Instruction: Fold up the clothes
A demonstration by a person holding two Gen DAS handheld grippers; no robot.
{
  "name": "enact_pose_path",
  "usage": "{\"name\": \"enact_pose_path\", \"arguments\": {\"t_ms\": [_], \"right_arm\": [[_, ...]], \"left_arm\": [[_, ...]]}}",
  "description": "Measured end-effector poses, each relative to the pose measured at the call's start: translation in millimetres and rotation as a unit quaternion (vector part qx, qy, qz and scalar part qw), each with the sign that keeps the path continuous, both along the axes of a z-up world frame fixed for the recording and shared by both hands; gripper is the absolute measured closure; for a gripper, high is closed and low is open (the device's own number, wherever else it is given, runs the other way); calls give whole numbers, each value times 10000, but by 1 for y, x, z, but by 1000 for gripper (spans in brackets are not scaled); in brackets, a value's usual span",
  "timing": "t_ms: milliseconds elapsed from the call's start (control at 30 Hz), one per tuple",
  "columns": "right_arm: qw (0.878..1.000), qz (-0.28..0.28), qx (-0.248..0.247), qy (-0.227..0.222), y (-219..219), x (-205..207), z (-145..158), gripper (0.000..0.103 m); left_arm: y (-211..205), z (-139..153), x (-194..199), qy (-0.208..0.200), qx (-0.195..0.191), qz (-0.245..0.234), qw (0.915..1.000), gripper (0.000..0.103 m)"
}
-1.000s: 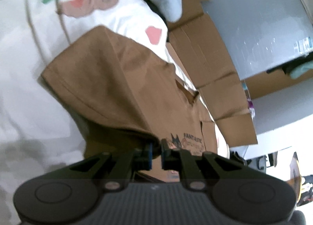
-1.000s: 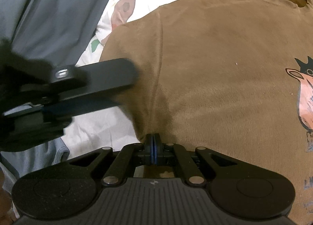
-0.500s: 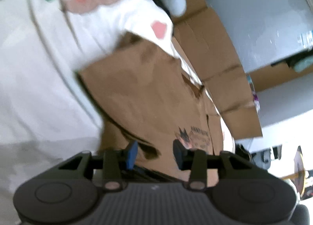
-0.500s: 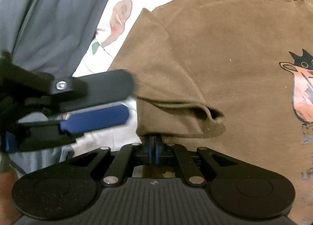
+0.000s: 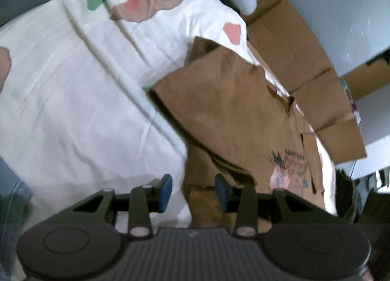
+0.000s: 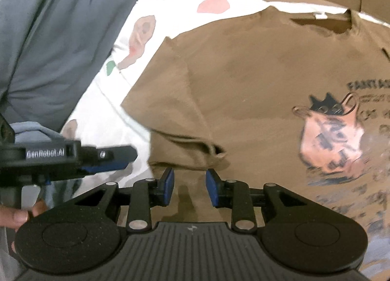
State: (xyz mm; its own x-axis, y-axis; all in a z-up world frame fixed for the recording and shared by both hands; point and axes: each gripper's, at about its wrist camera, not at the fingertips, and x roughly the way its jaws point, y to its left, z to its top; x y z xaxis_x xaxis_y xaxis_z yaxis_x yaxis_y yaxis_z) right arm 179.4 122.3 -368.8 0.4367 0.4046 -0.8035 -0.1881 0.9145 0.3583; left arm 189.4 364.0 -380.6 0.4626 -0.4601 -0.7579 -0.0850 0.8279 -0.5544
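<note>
Brown shirt [image 6: 256, 90] flat on bed [image 5: 73, 110], sleeve folded in; left gripper [image 5: 193, 192] and right gripper [image 6: 189, 187] have just been opening, both part open, empty. Loose sleeve fold may spring back if bumped

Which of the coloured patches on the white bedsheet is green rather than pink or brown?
In the left wrist view, the small green patch near the top left of the bedsheet. Beside it lies a large brown and pink blotch; a plain pink patch sits nearer the brown T-shirt.

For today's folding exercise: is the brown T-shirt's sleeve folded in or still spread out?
Folded in. The sleeve lies doubled over the brown T-shirt, its hem bunched on the chest and none of it spread on the sheet.
</note>
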Motion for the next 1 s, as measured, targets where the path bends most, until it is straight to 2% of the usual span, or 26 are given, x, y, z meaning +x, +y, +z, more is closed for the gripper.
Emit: {"name": "enact_pose_path", "arguments": {"t_ms": [67, 200, 433, 500, 533, 567, 700, 833, 1000], "right_arm": [[9999, 6, -145, -52, -3, 4, 1, 67], [9993, 179, -314, -79, -8, 16, 1, 67], [9973, 445, -579, 106, -2, 36, -12, 67], [9968, 540, -574, 107, -1, 38, -12, 75], [9966, 587, -572, 107, -1, 38, -12, 89], [9963, 636, -576, 101, -1, 39, -10, 94], [9960, 673, -587, 18, -4, 39, 2, 97], [9964, 608, -593, 4, -7, 34, 10, 97], [9977, 144, -591, 289, -14, 25, -3, 97]], "left_arm": [[-3, 0, -1, -17, 139, -113, 9998, 63], [-13, -6, -1, 72, 432, -351, 9984, 77], [-30, -11, 1, 11, 877, -700, 9937, 80], [-32, -9, 3, -14, 992, -766, 9921, 83], [-33, -9, 4, -15, 1068, -790, 9911, 84], [-35, -9, 5, -14, 1138, -812, 9902, 88], [-36, -11, 9, 15, 1167, -868, 9894, 95], [-36, -10, 7, 33, 1195, -809, 9895, 96], [-32, -10, 5, 47, 1157, -771, 9903, 97]]}}
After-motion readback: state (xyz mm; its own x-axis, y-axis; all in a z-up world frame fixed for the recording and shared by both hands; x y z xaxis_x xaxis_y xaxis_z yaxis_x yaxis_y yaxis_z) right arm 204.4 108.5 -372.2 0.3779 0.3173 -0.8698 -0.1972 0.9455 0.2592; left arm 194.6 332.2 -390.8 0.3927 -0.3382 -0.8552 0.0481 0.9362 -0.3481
